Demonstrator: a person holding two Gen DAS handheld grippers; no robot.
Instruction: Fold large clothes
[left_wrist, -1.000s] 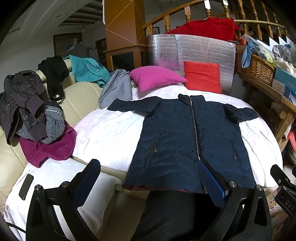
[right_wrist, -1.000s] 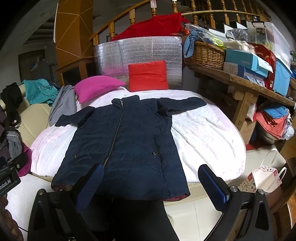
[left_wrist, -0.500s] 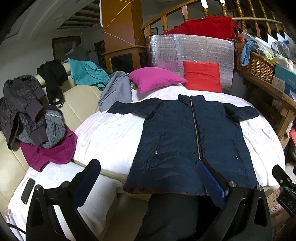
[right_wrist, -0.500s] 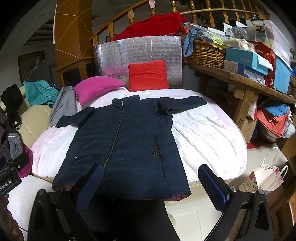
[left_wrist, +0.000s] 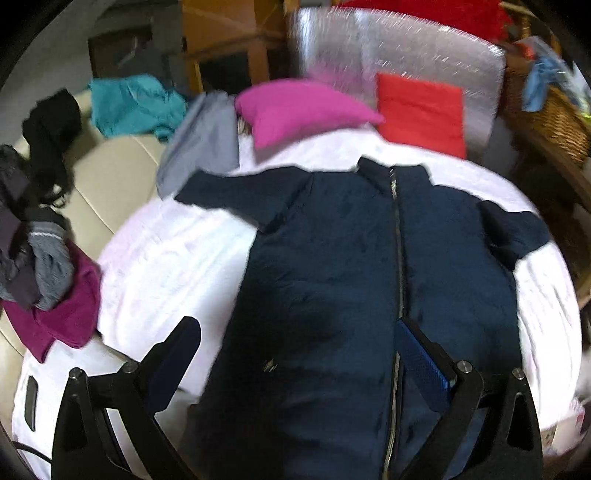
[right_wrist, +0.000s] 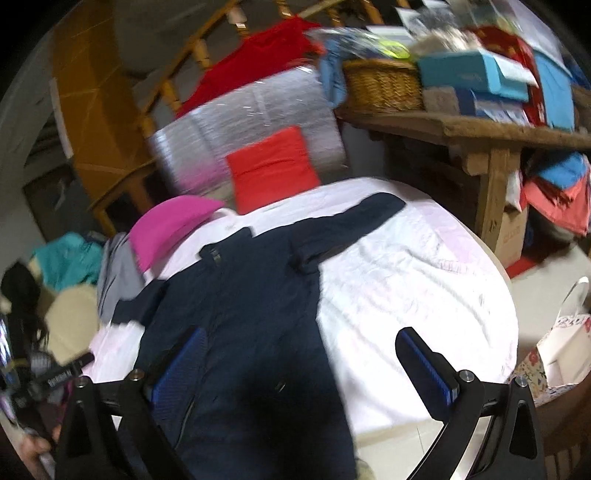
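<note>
A dark navy zip-front coat (left_wrist: 332, 266) lies flat, front up, on a round bed with a white cover (left_wrist: 173, 258), both sleeves spread out. It also shows in the right wrist view (right_wrist: 236, 295). My left gripper (left_wrist: 295, 354) is open and empty, hovering above the coat's lower left half. My right gripper (right_wrist: 299, 362) is open and empty, above the coat's lower right edge and the white cover (right_wrist: 406, 280). Both views are blurred by motion.
A magenta pillow (left_wrist: 299, 107) and a red cushion (left_wrist: 421, 110) sit at the bed's head. Clothes are heaped on the cream sofa (left_wrist: 107, 181) at left. A wooden bench (right_wrist: 480, 129) with a wicker basket and boxes stands at right, and a paper bag (right_wrist: 557, 354) on the floor.
Both grippers have moved forward and down over the coat, which fills more of each view. The right view has tilted. Both grippers stay open.
</note>
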